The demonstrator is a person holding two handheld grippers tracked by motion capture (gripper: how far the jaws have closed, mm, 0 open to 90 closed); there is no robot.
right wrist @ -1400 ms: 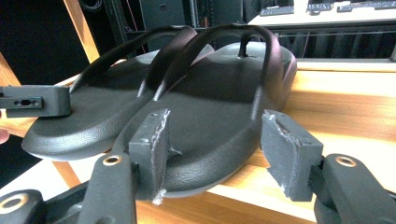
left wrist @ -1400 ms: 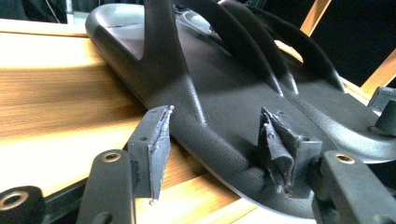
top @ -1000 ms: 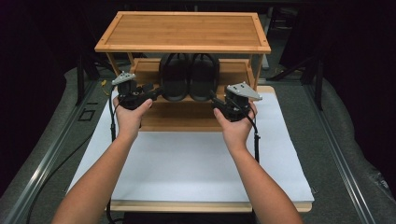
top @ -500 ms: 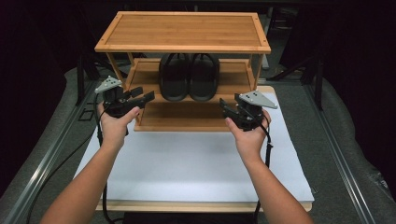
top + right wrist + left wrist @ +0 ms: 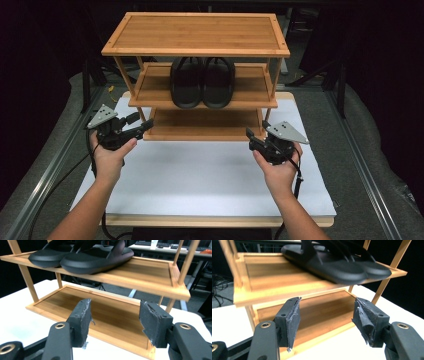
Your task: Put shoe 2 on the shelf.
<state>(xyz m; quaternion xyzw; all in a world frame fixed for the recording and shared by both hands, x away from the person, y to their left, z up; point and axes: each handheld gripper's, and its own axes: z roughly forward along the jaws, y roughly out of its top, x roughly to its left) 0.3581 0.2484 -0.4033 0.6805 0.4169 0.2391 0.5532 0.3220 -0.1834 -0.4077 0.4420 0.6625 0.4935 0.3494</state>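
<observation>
Item: pair of black slippers [image 5: 202,82], side by side, touching, on the middle shelf [image 5: 150,92] of a bamboo rack [image 5: 195,32].
Position: ahead of and above both tongs, between them; well apart from either.
Left gripper [image 5: 142,127]: jaws spread, just widened further, nothing between them; near the rack's left front leg, aimed at the bottom shelf [image 5: 324,312].
Right gripper [image 5: 250,136]: jaws spread, empty; near the right front corner of the rack.
Material (judged): moulded foam or rubber, light, soft, springy, matte; unlikely to slip, not fragile.
Hold point (judged): toe or sole edge facing the tongs, or the strap; one slipper per gripper.
Caution: a hard pinch will dent the sole; the top shelf leaves little headroom for lifting.
Base: white table [image 5: 200,175].
</observation>
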